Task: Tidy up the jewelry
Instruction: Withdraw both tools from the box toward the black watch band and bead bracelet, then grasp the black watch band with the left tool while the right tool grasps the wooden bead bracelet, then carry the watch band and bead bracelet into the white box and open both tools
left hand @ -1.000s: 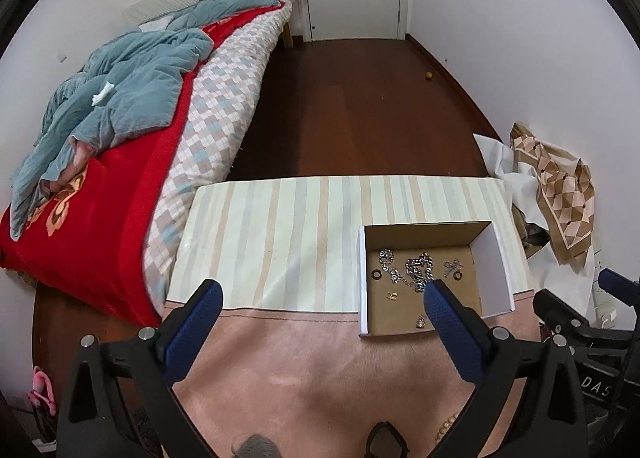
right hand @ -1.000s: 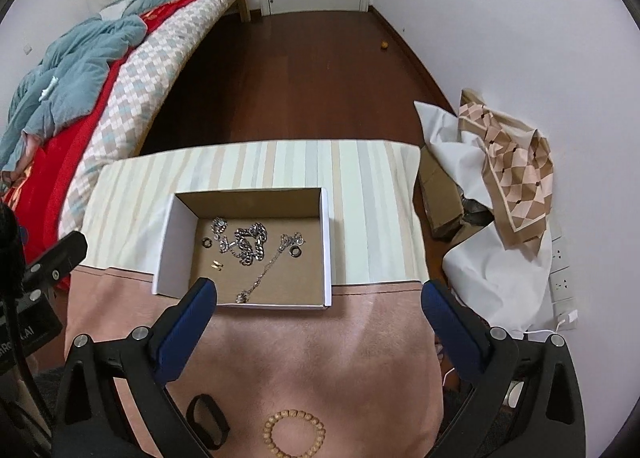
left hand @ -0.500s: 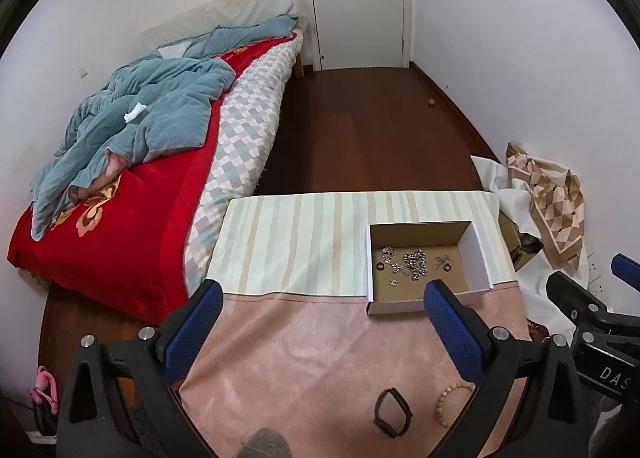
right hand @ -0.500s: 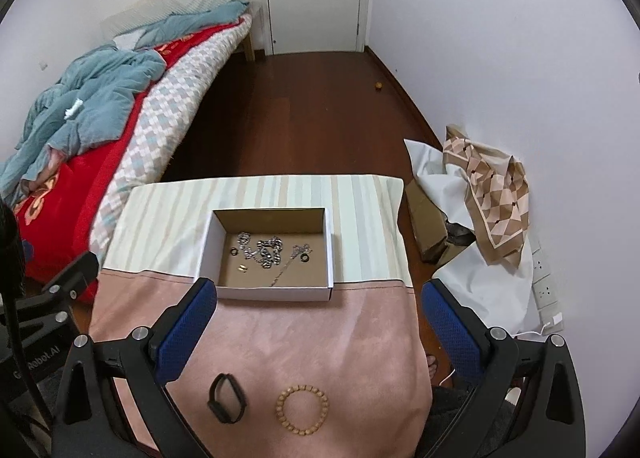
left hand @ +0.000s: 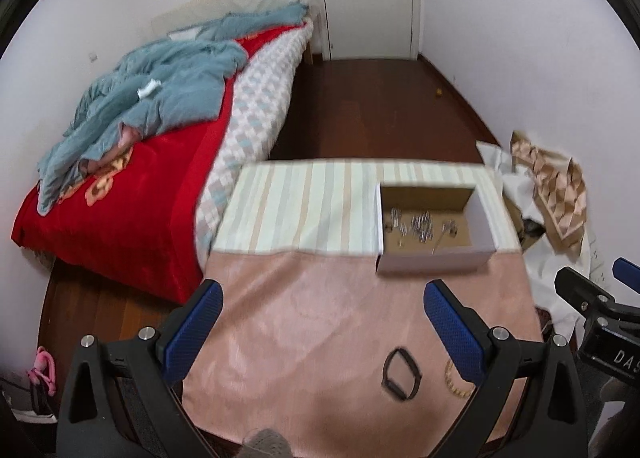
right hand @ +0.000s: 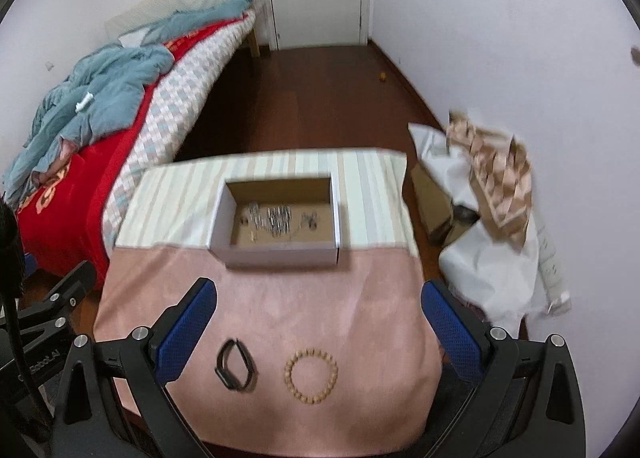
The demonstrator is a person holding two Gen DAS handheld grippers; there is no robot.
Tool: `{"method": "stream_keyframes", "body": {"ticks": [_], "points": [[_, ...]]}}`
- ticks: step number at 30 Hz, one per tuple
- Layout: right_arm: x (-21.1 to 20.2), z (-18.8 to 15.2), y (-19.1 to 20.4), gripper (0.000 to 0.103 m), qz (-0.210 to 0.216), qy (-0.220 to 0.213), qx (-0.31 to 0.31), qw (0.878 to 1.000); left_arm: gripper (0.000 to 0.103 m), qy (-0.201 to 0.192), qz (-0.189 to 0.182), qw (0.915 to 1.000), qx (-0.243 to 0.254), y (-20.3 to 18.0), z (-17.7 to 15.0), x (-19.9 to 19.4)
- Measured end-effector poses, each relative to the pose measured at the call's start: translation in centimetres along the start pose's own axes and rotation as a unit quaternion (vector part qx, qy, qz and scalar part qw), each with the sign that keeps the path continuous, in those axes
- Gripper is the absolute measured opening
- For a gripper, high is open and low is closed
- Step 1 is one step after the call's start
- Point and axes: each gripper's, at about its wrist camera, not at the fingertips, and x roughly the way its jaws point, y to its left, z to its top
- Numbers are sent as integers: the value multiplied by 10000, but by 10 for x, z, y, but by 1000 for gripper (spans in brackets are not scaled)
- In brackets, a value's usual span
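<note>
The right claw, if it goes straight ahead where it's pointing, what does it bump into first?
Probably the pink cloth on the table, short of the cardboard box. The right claw is open and empty. The bead bracelet lies nearer, likely below its line. Depth is unclear.

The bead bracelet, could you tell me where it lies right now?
In the right wrist view the bead bracelet lies on the pink cloth, just right of the black band and nearer the camera than the box.

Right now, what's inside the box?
The box holds silvery chains, small dark rings and tiny gold bits; blur hides detail, and its near wall covers the front floor strip.
</note>
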Motion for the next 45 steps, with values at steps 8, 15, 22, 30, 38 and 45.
{"method": "stream_keyframes", "body": {"ticks": [8, 15, 22, 30, 38, 45], "points": [[75, -58, -27, 103, 86, 1064, 254, 9940, 103, 803, 53, 9966, 184, -13, -51, 53], [126, -94, -44, 103, 61, 1764, 409, 9835, 103, 1581, 2, 9872, 216, -22, -88, 97], [159, -116, -43, 90, 81, 2182, 412, 9750, 102, 2077, -337, 9776, 84, -34, -105, 128], [171, -128, -40, 72, -19, 2214, 453, 9741, 79, 2286, -807, 9701, 147, -55, -116, 142], [168, -128, -36, 60, -240, 2046, 258, 9782, 24, 2419, -971, 9647, 370, -72, -124, 149], [167, -123, -49, 10, -146, 1867, 377, 9816, 10, 2326, -966, 9665, 503, -77, -127, 149]]}}
